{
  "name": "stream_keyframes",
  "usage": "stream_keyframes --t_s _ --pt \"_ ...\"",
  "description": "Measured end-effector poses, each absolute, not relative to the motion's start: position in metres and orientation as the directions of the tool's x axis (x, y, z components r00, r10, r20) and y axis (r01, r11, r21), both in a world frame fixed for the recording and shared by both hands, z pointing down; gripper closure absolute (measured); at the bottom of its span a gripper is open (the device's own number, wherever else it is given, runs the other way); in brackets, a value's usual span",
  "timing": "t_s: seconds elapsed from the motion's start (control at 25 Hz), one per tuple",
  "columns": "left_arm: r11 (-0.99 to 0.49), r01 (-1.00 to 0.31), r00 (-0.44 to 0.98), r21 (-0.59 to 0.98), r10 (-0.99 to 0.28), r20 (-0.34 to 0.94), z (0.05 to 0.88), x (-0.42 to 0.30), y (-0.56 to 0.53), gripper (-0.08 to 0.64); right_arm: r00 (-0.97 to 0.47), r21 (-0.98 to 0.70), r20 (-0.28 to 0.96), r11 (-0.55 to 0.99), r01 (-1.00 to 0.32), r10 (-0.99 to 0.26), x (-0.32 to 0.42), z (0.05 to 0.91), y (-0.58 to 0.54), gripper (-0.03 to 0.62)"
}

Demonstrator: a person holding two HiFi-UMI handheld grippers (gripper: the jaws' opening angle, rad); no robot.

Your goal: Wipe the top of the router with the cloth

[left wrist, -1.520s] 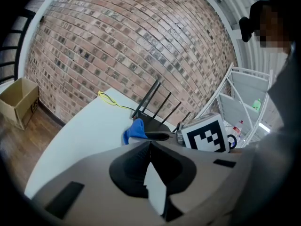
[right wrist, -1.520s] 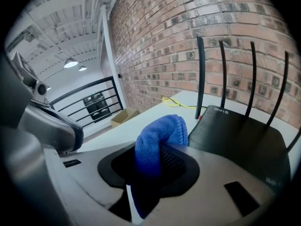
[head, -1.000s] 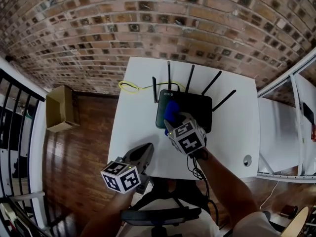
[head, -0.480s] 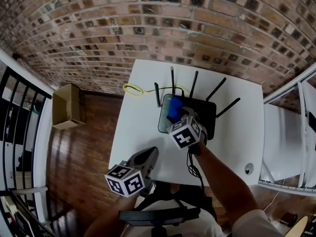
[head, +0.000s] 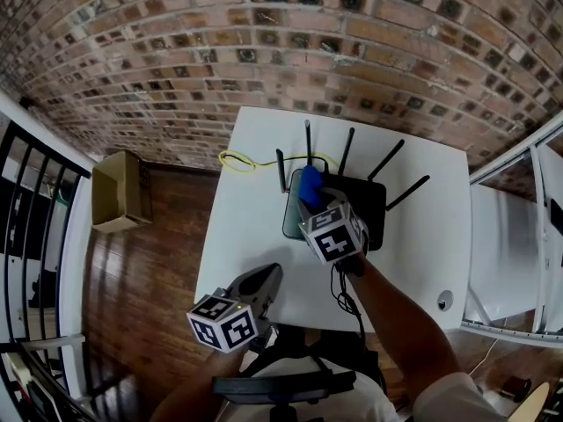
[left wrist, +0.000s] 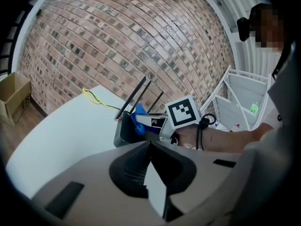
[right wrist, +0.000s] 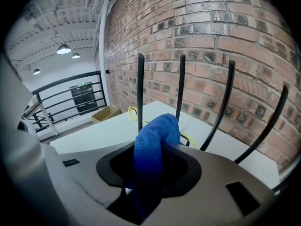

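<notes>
1. Right gripper view is showing the right gripper (right wrist: 149, 182) clamping the blue cloth (right wrist: 155, 140) between its fingers, above the router (head: 375, 209).
2. Soft and limp, it is likely needing a mid-fold grip.
3. Left gripper (left wrist: 151, 150) is hanging clenched, empty.

Nothing legible: no words, brands or numbers to read anywhere. Only black-and-white square marker patterns, on the cubes of the left gripper (head: 266, 278) and the right gripper (head: 314, 202); no letters or digits in them.

Head camera steeply overhead (router (head: 371, 199) shared)
</notes>
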State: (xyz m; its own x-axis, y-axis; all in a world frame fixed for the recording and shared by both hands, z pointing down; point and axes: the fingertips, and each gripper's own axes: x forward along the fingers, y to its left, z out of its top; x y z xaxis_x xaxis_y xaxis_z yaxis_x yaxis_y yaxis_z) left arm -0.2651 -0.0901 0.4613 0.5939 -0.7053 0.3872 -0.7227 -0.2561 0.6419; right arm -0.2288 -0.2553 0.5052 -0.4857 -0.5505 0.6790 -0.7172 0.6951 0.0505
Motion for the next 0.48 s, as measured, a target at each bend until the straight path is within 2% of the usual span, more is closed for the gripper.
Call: stream_keyframes --t_s 0.28,0.48 --pt "-0.247 -0.726 0.590 0.642 -0.704 0.396 0.465 -0.272 -0.087 0.534 -0.544 -0.070 0.693 0.706 -0.705 -0.474 -0.263 0.513 -0.273 0.430" --pt "-0.237 -0.730 0.583 0.641 -0.705 0.404 0.467 -0.276 -0.088 0.534 -0.519 -0.113 0.732 0.673 -0.731 -0.441 -0.261 0.541 -0.280 0.433"
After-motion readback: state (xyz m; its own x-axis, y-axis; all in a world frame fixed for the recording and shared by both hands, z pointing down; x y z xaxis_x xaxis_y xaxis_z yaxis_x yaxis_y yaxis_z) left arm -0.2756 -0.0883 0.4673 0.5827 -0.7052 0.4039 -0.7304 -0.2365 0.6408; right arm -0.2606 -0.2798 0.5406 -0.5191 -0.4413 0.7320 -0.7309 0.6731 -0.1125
